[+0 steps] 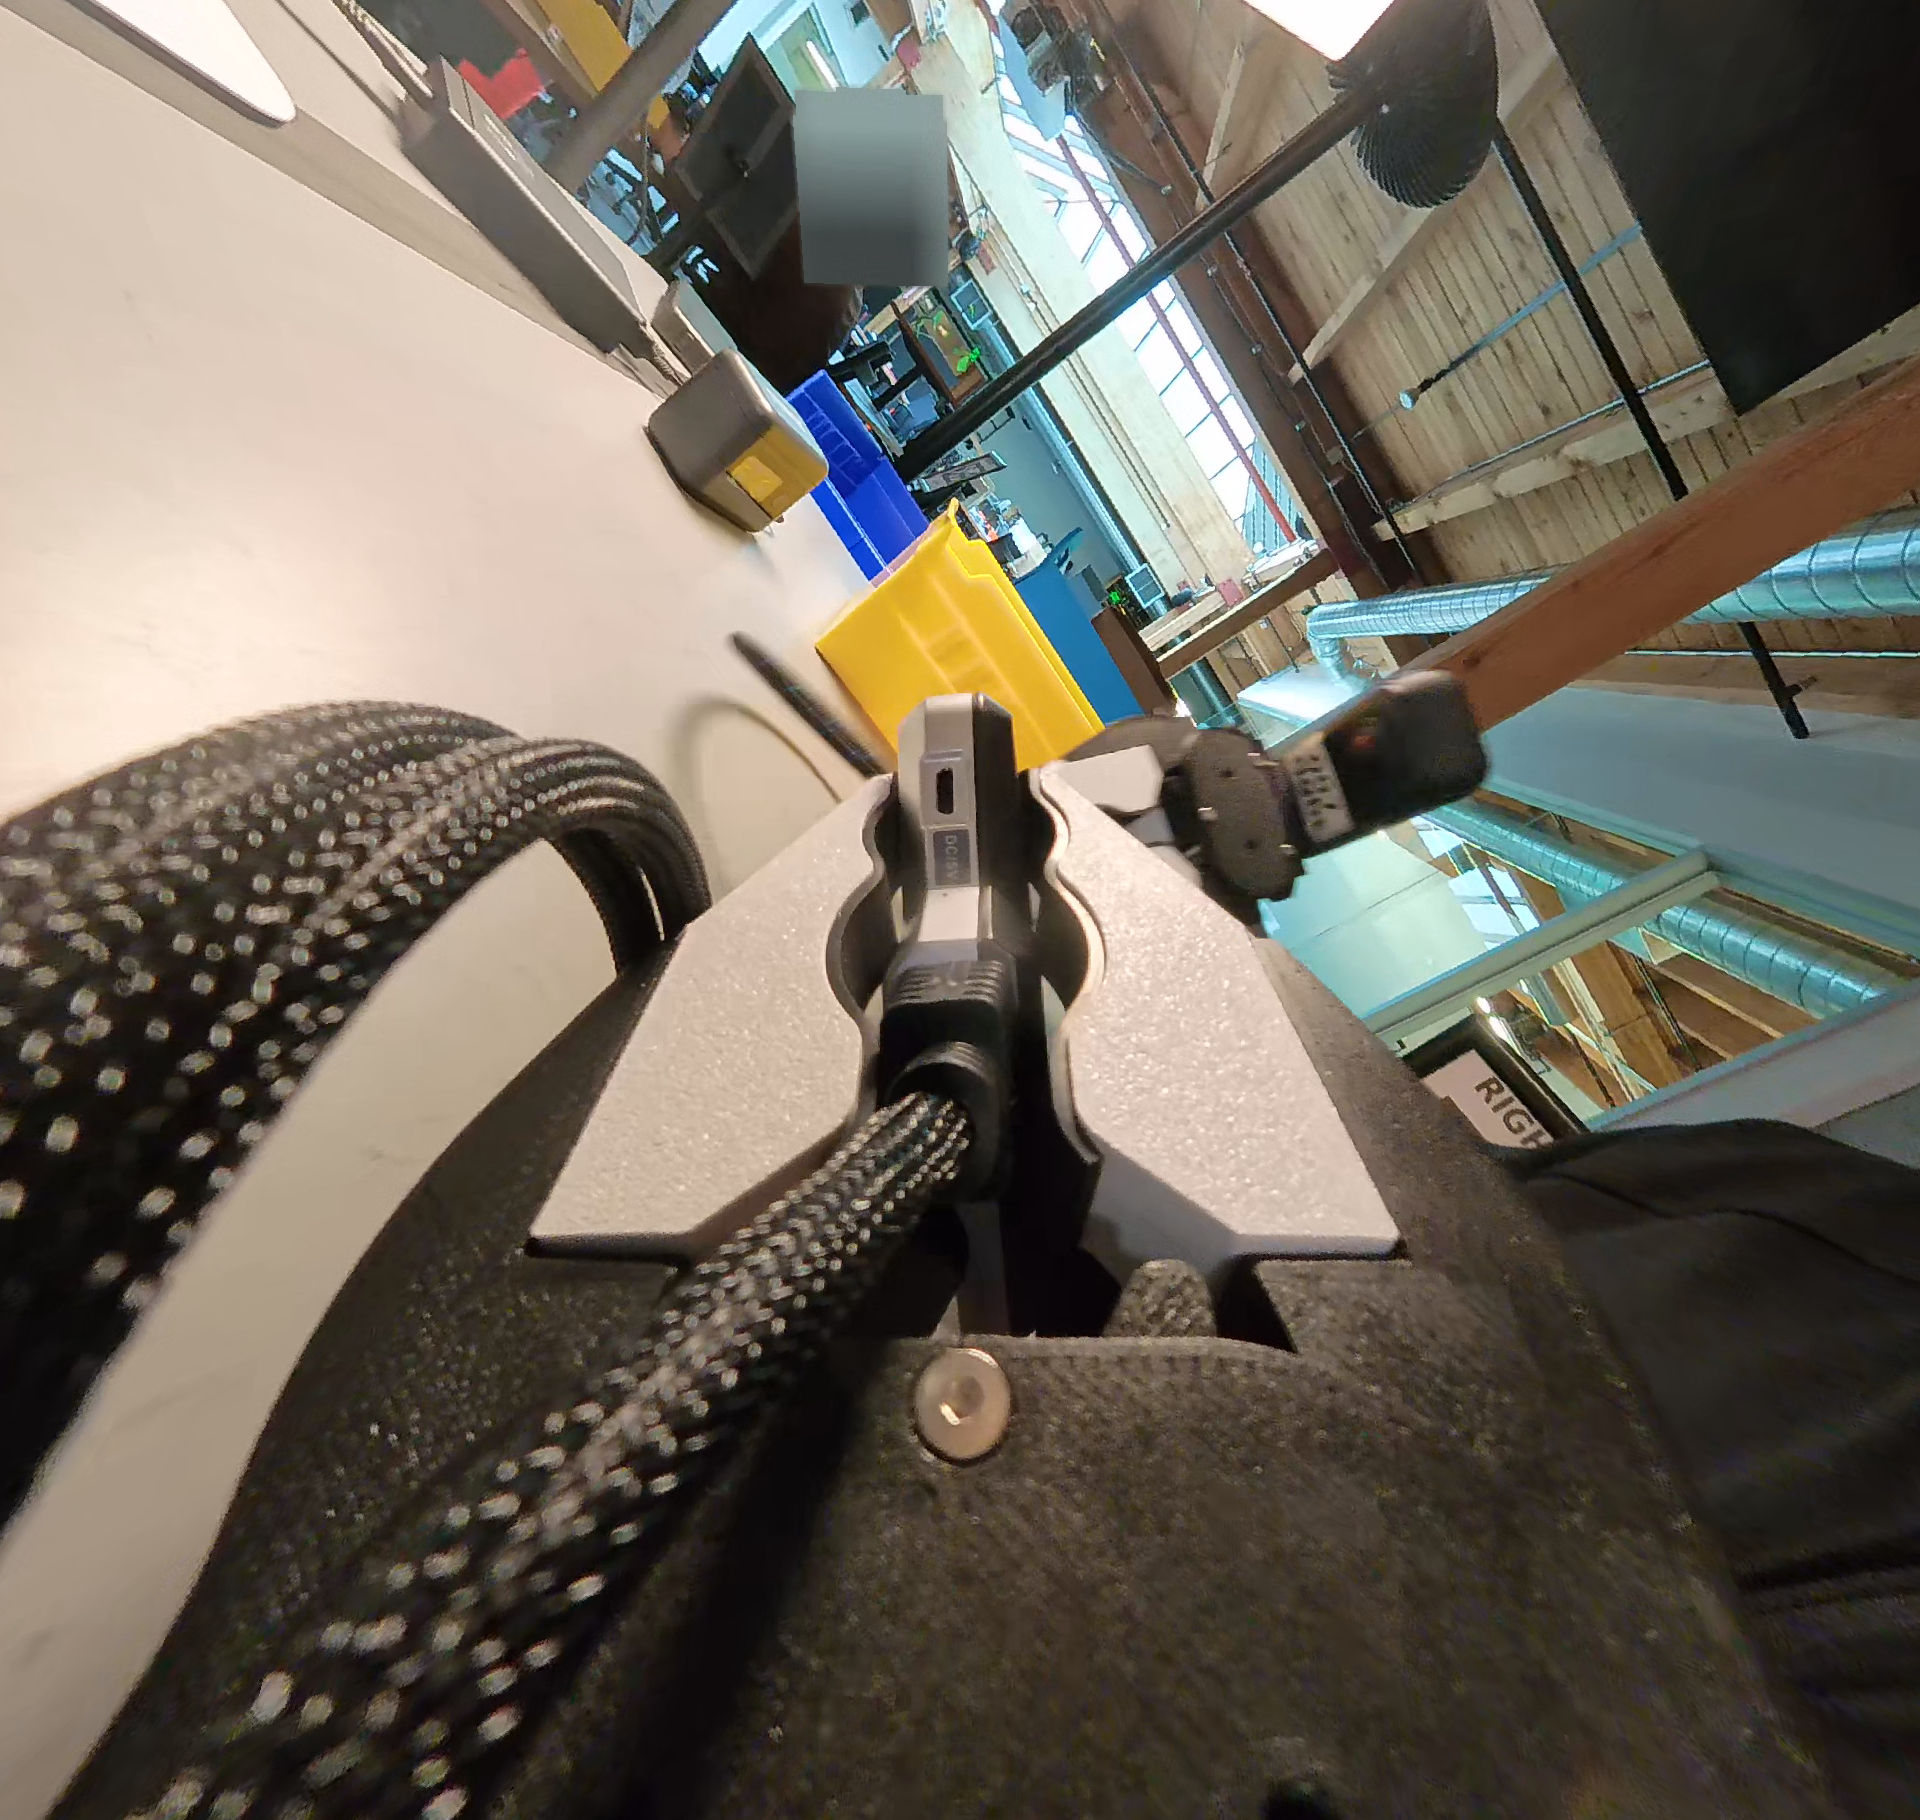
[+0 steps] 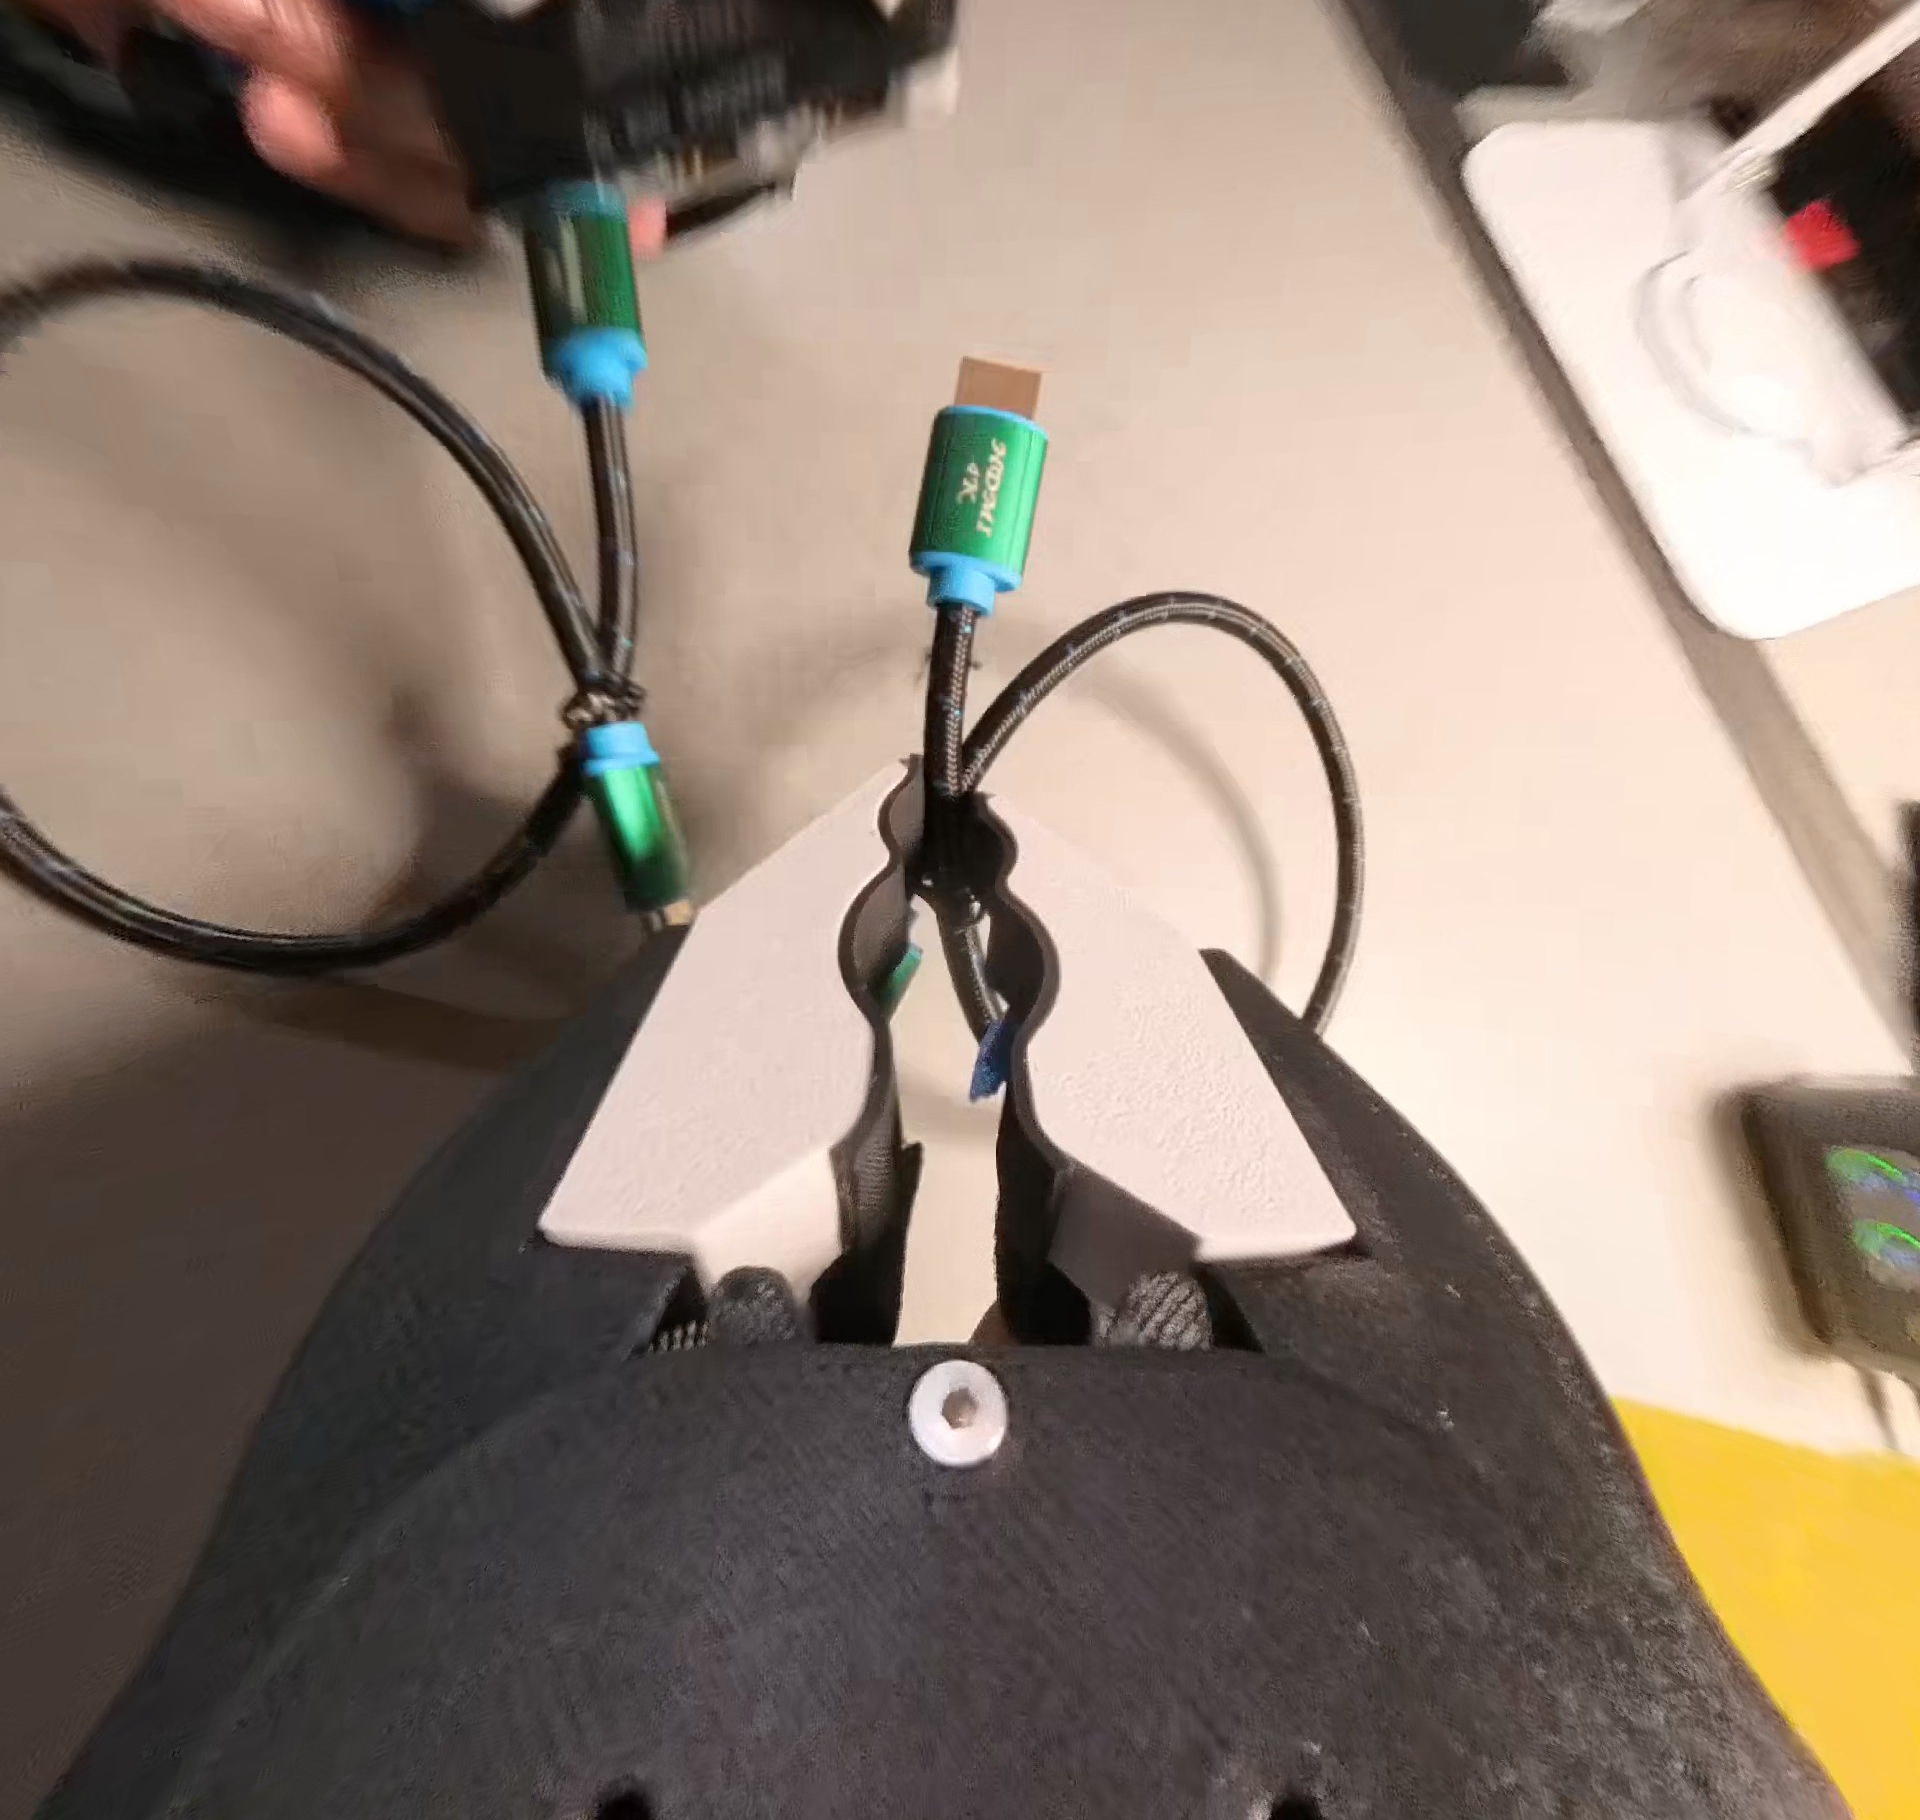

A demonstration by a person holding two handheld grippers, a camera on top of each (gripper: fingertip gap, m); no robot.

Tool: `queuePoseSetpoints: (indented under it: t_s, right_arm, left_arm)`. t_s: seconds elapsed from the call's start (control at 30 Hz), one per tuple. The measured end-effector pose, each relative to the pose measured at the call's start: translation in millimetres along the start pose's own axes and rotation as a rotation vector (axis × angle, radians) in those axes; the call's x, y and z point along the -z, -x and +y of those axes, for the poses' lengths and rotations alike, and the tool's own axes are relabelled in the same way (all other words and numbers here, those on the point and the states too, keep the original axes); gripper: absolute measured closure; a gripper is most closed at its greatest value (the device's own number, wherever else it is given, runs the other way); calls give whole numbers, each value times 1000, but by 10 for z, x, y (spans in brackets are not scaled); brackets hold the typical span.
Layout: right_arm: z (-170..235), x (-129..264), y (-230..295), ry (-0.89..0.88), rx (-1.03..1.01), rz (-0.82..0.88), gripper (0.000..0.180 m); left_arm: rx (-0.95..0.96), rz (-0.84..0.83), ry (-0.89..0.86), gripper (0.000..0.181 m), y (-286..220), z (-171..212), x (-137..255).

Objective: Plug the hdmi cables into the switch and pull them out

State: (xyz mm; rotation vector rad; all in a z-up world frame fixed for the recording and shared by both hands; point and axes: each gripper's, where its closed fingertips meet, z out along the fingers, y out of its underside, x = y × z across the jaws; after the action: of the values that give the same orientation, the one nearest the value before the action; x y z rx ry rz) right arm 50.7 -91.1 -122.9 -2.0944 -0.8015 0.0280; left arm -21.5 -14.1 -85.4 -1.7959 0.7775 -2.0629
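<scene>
- The table (image 2: 1195,316) is the biggest thing under you, pale and bare in the middle, with a yellow bin (image 1: 956,648) and a small grey box (image 1: 732,440) along its far edge in the left wrist view. Keep your work over the open patch, clear of both.
- The thick braided cable (image 1: 343,887) loops beside your left gripper (image 1: 961,835) and runs into a black plug (image 1: 940,991) seated in the near end of the switch (image 1: 954,783). Let that loop hang slack so it does not drag the switch askew.
- Your left gripper is clenched on the switch, which stands edge-up between the jaws with a small side port facing the camera. Hold it steady; that looks like your whole job on this side.
- Your right gripper (image 2: 951,835) is clamped on the thin braided cable (image 2: 1299,731) just below the green plug (image 2: 977,503), not on the plug body. The plug stands above the jaws, gold tip free in the air, pointing away from you.
- The step in hand looks like insertion, so square the gold tip to the port before pushing. With cable between jaws and plug, it may bend rather than drive in; go slowly.
- In the right wrist view the switch end is blurred, so I cannot tell which port is free. A second green plug (image 2: 582,284) appears to be in it already.
- A third green plug (image 2: 634,835) lies on the table just beside your right jaw — keep off it.
</scene>
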Motion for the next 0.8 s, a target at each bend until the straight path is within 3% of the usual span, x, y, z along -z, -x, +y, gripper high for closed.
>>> queuePoseSetpoints:
  t_s: [0.03, 0.2, 0.27, 0.37, 0.43, 0.6, 0.67, 0.8]
  right_arm:
    - [-106, 186, -46, -45, -14, 43, 171]
    - [-267, 1457, -401, -109, -78, 320, 171]
    - [-13, 1981, -629, -45, -138, 481, 171]
    - [738, 2466, -873, 108, -301, 661, 171]
    - [1237, 2518, -901, 172, -415, 685, 172]
    - [2061, 2114, -648, 327, -598, 497, 171]
    - [2119, 2080, -608, 345, -590, 483, 165]
    - [1997, 2381, -751, 312, -562, 594, 142]
  left_arm:
    - [-2, -2, -1, 162, 3, 0, 0]
    - [-11, -13, 2, 162, 9, 9, -7]
    - [-13, -13, 5, 161, 8, 13, -8]
    - [-17, -16, 8, 161, 10, 19, -15]
    - [-20, -19, 8, 161, 12, 20, -20]
    - [-30, -29, 6, 162, 17, 23, -25]
    - [-29, -30, 2, 162, 18, 17, -18]
    - [-28, -31, 1, 162, 21, 14, -19]
